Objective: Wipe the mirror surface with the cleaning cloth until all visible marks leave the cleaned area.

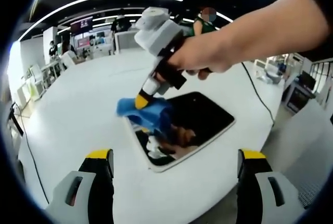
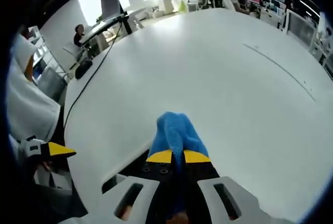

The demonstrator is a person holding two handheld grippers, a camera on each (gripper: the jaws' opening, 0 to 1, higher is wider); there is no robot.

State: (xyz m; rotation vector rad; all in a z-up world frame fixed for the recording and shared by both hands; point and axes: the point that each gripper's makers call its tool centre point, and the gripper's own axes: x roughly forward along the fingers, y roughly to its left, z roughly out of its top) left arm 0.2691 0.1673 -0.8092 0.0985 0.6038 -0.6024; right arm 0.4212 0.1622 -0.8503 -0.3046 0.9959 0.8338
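Observation:
A white-framed rectangular mirror (image 1: 205, 115) lies flat on the big white table (image 1: 78, 109); its dark glass reflects the gripper and the hand. In the left gripper view, a hand holds my right gripper (image 1: 141, 101) pointing down at the mirror's left part, shut on a blue cloth (image 1: 150, 116) that presses on the glass. My left gripper (image 1: 176, 155) hovers open and empty just short of the mirror's near corner. In the right gripper view, my right gripper (image 2: 178, 156) is shut on the blue cloth (image 2: 174, 130), with a strip of mirror (image 2: 130, 169) beneath it and one left-gripper fingertip (image 2: 60, 150) at the left.
A black cable (image 1: 257, 91) runs across the table past the mirror to its edge, and the cable (image 2: 96, 73) also crosses the right gripper view. Beyond the table (image 2: 234, 68) are desks, monitors and people. The table's rim curves close on the right.

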